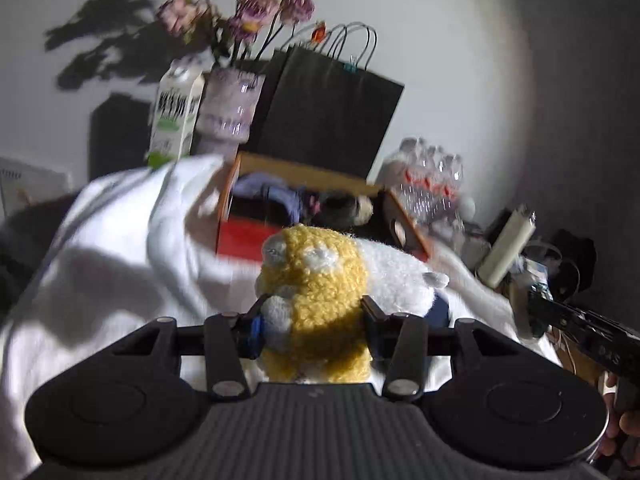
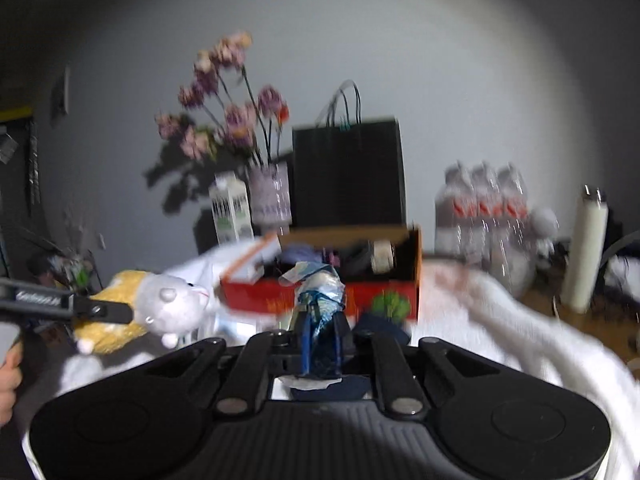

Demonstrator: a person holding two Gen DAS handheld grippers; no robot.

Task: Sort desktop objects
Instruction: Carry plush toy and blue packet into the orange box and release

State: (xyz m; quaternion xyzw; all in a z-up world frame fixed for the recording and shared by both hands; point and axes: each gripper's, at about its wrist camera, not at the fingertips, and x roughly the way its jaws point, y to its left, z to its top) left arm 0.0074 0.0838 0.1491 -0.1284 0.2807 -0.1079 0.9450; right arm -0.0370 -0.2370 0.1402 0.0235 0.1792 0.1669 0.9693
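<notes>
- Plush toy point(image 1: 316, 300), yellow and white, sits clamped between the pads of your left gripper point(image 1: 314, 326), lifted above the white cloth point(image 1: 104, 248).
- Your right wrist view shows the same toy at far left, white head forward, with the left gripper's dark finger point(image 2: 100, 312) across its side.
- Your right gripper point(image 2: 320, 344) is pinched on a crumpled blue and silver wrapper point(image 2: 320, 304), jaws close together, the wrapper standing up between them.
- No earlier view is available, so only the present narrow grip is told.
- Ahead of both tools lies an open red box point(image 2: 320, 296) with orange-brown walls, holding dark and purple items too blurred to name.
- Behind the box stand a black paper bag point(image 1: 332, 108), a vase of purple flowers point(image 1: 228, 112) and a milk carton point(image 1: 176, 116), the carton just beside the vase.
- To the right of the box is a pack of clear bottles point(image 2: 484, 204), and further right a cream cylinder bottle point(image 2: 584, 248) upright on the wooden desk point(image 2: 592, 320).
- Both views are smeared by motion.
</notes>
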